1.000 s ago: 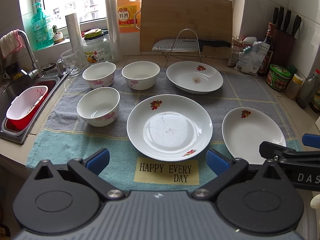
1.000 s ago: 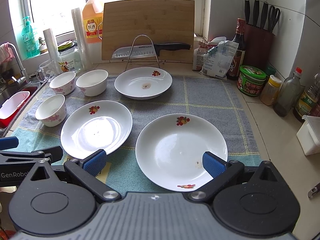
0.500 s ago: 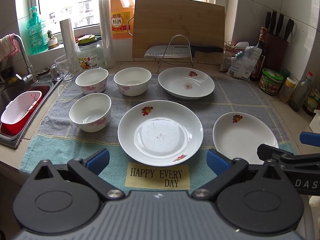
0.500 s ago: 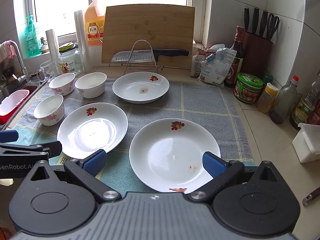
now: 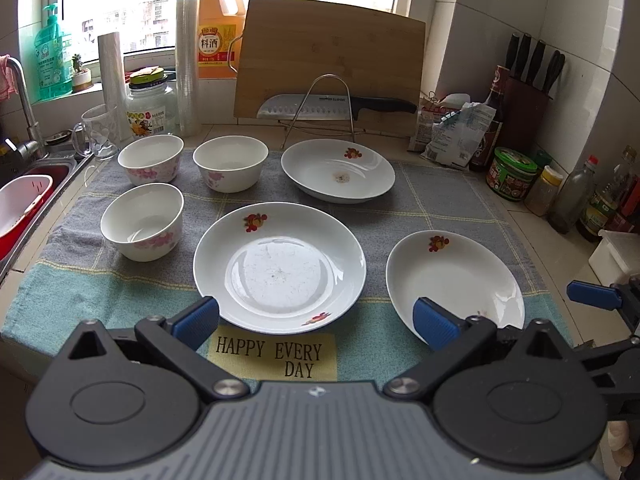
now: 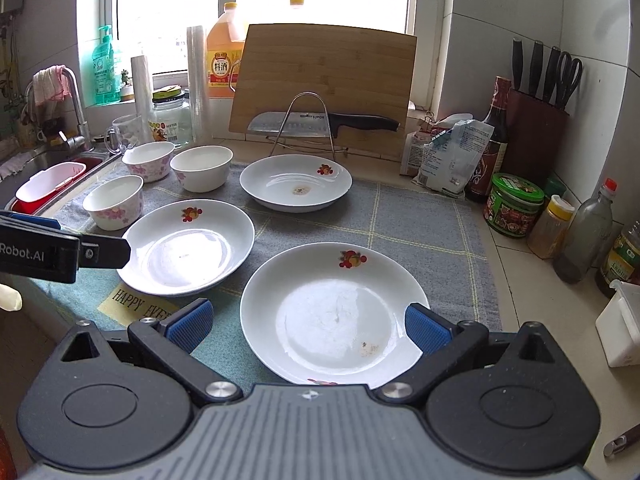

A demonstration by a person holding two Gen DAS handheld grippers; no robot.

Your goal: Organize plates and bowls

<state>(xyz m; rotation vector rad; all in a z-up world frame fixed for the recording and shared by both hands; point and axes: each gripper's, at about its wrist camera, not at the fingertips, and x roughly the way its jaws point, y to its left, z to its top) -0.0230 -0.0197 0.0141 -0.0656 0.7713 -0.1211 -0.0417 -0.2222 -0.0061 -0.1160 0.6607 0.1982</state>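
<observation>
A: Item one, fingers. We hold the left gripper (image 5: pixel 316 320) with its fingers spread wide and empty, low at the near edge of the bench. The right gripper (image 6: pixel 306 322) is likewise spread and empty.

B: Item two, plates. We count three, all flat on the towel (image 5: pixel 440 204). The middle plate (image 5: pixel 280 268) lies straight ahead of our left fingers, its near rim between the two tips. The right plate (image 6: pixel 334 314) sits the same way before our right fingers. The far plate (image 5: pixel 338 170) lies well behind both, near the knife rack (image 5: pixel 324 108).

A: Item three, bowls. Three, upright, unstacked, grouped at the left: near bowl (image 5: pixel 142 226), back-left bowl (image 5: pixel 150 158), back-right bowl (image 5: pixel 230 164). Our left gripper is the nearer one.

B: Round ware, so no long axis to note. We judge each gripper is lined up on its own plate; a rim pinch from the near side is what the next move would call for.

A: Item four, surroundings. Sink (image 5: pixel 24 200) at left, bottles and jars along the right, cutting board (image 5: pixel 332 52) against the window. Stacking room on the towel looks adequate.
</observation>
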